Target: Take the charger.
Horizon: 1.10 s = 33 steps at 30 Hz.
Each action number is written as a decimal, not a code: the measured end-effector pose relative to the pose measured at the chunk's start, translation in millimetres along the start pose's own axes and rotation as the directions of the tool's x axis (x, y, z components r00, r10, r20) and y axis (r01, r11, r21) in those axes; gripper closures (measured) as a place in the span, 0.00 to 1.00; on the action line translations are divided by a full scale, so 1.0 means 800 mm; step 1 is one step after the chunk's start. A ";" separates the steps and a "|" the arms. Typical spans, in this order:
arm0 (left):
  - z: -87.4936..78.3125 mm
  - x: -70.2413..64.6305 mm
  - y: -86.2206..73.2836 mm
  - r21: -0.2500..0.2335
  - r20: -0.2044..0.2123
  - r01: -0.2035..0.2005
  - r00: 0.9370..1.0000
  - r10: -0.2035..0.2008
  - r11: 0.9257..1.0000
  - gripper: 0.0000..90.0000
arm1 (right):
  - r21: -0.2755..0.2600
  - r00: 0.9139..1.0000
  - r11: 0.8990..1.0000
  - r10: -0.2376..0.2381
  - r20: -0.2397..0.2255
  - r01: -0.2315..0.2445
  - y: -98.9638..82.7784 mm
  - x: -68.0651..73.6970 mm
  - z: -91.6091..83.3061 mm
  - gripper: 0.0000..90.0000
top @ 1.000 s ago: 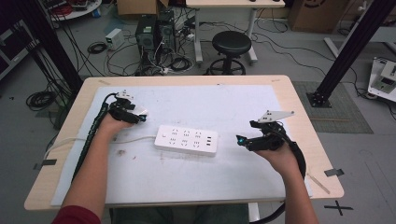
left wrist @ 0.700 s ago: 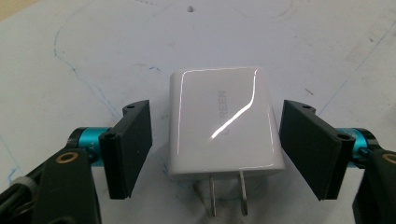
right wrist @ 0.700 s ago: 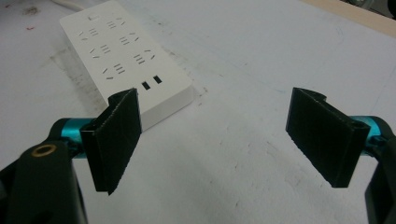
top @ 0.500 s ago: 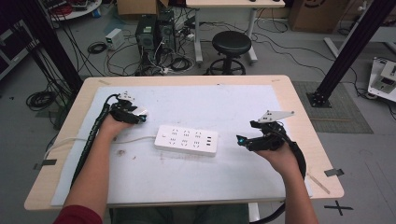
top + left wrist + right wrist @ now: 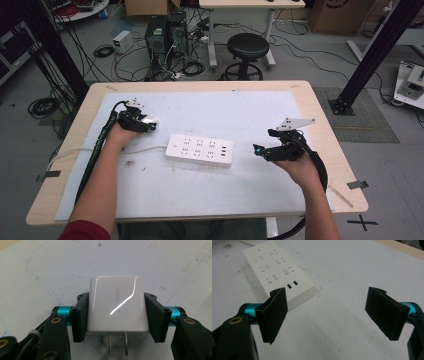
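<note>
One step looks done: your left gripper (image 5: 116, 312) has just closed its jaws onto the flat sides of the white wall charger (image 5: 116, 303), which sits on the white mat (image 5: 210, 195) near the table's left edge, while lifting it and plugging it into the power strip (image 5: 200, 150) at the mat's middle looks still ahead. Its two prongs (image 5: 117, 342) point back toward your hand, its long axis lying along the jaws, and your right gripper (image 5: 329, 315) waits with jaws apart and empty beside the strip's right end.
</note>
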State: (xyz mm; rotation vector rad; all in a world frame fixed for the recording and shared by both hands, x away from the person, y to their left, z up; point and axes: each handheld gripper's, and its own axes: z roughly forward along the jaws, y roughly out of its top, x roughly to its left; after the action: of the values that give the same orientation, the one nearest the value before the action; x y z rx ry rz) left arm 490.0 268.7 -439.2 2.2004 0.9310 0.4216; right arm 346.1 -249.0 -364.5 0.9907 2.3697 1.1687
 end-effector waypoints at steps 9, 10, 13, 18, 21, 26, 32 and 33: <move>-0.056 -0.023 0.018 -0.064 0.014 -0.054 0.998 0.055 0.997 0.47 | -0.009 1.000 1.000 -0.007 -0.005 0.007 0.004 0.001 -0.002 0.21; -0.056 -0.023 0.018 -0.064 0.014 -0.054 0.998 0.055 0.997 0.47 | -0.009 1.000 1.000 -0.007 -0.005 0.007 0.004 0.001 -0.002 0.21; -0.077 -0.038 0.022 -0.090 0.012 -0.078 0.997 0.079 0.993 0.47 | -0.016 1.000 1.000 -0.021 -0.015 0.021 0.010 0.006 -0.005 0.21; -0.111 -0.065 0.026 -0.136 0.031 -0.100 0.994 0.105 0.986 0.47 | -0.020 0.998 0.999 -0.046 -0.030 0.046 0.014 0.009 -0.009 0.21; -0.131 -0.078 0.027 -0.157 0.037 -0.122 0.991 0.129 0.980 0.47 | -0.026 0.998 0.999 -0.044 -0.036 0.043 0.016 0.008 -0.011 0.21; -0.155 -0.103 0.026 -0.190 0.056 -0.156 0.984 0.169 0.969 0.47 | -0.029 0.998 0.998 -0.051 -0.037 0.050 0.020 0.009 -0.017 0.21; -0.165 -0.114 0.023 -0.199 0.070 -0.175 0.979 0.192 0.964 0.47 | -0.037 0.998 0.998 -0.051 -0.036 0.050 0.021 0.011 -0.020 0.21; -0.172 -0.126 0.016 -0.211 0.083 -0.189 0.974 0.210 0.959 0.47 | -0.043 0.998 0.998 -0.055 -0.038 0.053 0.022 0.011 -0.021 0.21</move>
State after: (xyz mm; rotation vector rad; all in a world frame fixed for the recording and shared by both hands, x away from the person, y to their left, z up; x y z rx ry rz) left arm 354.5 255.3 -336.3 2.1136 0.5848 0.4686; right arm 338.5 -244.5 -340.1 0.8927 2.3768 1.2234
